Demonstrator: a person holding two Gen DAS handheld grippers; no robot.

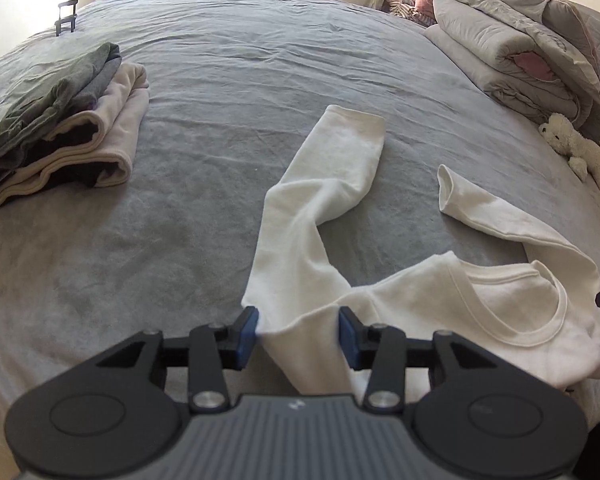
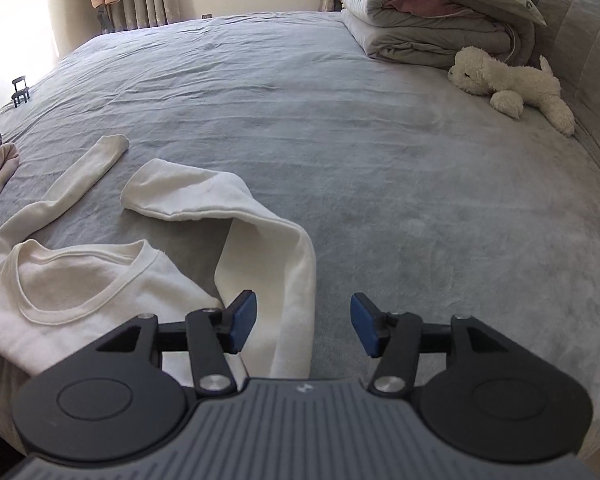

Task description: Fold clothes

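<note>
A white long-sleeved knit top with a ribbed round neckline [image 1: 480,308] lies crumpled on the near part of the wide grey bedspread [image 1: 260,80], its collar facing up and both sleeves thrown forward and bent. The left gripper [image 1: 298,330] sits low at the shoulder end of the left sleeve [image 1: 300,216]; its blue-padded jaws stand well apart with the sleeve cloth running between them, not pinched. The right gripper [image 2: 303,326] is likewise spread wide, its left pad touching or just over the other sleeve [image 2: 268,248], which loops back on itself, while its right pad hangs over bare bedspread. Neither tool has hold of anything. Judging by this, the step in hand is the first one for this garment: taking hold so it can be spread flat before any fold is made. The next move probably calls for both sets of jaws to close on a single layer near each shoulder seam, then lift and draw outward to straighten the body and sleeves; grabbing doubled cloth would likely drag the kinks along. A stack of folded grey and cream garments [image 1: 60,120] rests well apart to the left, and a fluffy white plush toy [image 2: 508,84] lies near the folded grey quilts [image 2: 428,24] at the far right.
</note>
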